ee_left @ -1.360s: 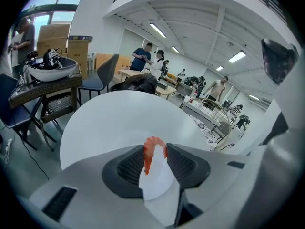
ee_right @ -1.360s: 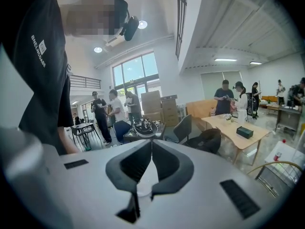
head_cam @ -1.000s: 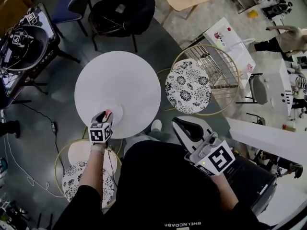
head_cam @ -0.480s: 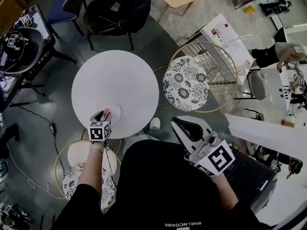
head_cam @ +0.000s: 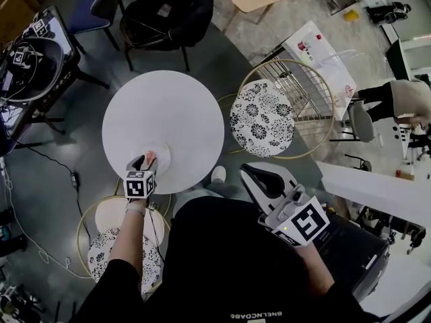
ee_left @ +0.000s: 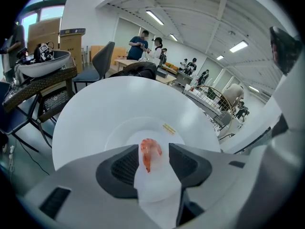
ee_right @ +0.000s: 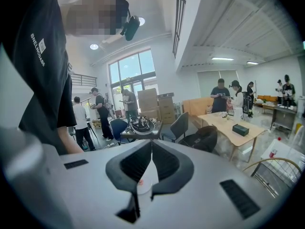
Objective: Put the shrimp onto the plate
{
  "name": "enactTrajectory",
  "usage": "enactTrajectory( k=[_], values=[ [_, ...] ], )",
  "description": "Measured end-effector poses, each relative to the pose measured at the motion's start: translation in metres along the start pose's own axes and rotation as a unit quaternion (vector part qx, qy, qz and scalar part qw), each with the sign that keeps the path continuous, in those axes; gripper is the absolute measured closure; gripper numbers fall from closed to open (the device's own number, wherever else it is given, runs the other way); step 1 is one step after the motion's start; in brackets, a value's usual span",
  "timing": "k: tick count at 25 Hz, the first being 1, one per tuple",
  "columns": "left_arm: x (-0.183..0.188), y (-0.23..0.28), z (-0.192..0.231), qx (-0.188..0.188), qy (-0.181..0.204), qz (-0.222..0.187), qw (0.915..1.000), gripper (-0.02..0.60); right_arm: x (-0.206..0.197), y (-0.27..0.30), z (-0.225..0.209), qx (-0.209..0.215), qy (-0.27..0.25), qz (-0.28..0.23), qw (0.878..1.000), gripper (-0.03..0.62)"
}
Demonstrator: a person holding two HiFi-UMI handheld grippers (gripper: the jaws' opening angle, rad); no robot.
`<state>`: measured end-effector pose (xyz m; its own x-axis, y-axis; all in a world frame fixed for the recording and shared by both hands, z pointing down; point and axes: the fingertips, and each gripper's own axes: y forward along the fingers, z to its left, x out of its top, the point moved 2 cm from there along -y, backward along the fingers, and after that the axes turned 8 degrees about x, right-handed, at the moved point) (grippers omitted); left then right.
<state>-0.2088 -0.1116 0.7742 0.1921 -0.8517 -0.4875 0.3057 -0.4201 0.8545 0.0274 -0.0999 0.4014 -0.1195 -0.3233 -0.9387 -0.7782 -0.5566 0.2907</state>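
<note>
Over by the near edge of a round white table (head_cam: pixel 165 110), pointing the left gripper (ee_left: pixel 153 150) steeply down at a shallow white plate (ee_left: pixel 121 130). Has just been opening its jaws and now shows them spread wide, with the shrimp (ee_left: pixel 149 152) between them: small, curled, pink-orange, lying about the plate's middle, clear of the right pad and squeezed from neither side. Cannot tell whether grazing the left pad. Off to the other side, holding the right gripper (ee_right: pixel 151 148) low beside the black-shirted torso (head_cam: pixel 229 261), well apart from the table, aimed nearly level across the room, jaw tips pressed together with nothing gripped. Beside the table, a black-and-white flowered stool (head_cam: pixel 262 121) inside a gold wire frame.
</note>
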Motion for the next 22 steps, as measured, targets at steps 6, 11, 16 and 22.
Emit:
enactTrajectory(
  k=[6, 11, 16, 22],
  values=[
    [0.014, -0.016, -0.009, -0.01, 0.008, -0.024, 0.9996, 0.4, 0.001, -0.001, 0.003, 0.007, -0.002, -0.008, 1.0, 0.577],
    [0.03, -0.039, -0.024, -0.009, 0.014, -0.055, 0.9984, 0.4, 0.003, -0.005, 0.007, 0.019, -0.005, -0.017, 1.0, 0.577],
    [0.049, -0.068, -0.047, -0.012, 0.025, -0.086, 0.9959, 0.403, 0.005, -0.011, 0.008, 0.03, -0.005, -0.026, 0.999, 0.577],
    [0.076, -0.111, -0.073, -0.017, 0.016, -0.138, 0.9901, 0.451, 0.001, -0.02, 0.007, 0.038, -0.001, -0.034, 0.999, 0.577]
  ],
)
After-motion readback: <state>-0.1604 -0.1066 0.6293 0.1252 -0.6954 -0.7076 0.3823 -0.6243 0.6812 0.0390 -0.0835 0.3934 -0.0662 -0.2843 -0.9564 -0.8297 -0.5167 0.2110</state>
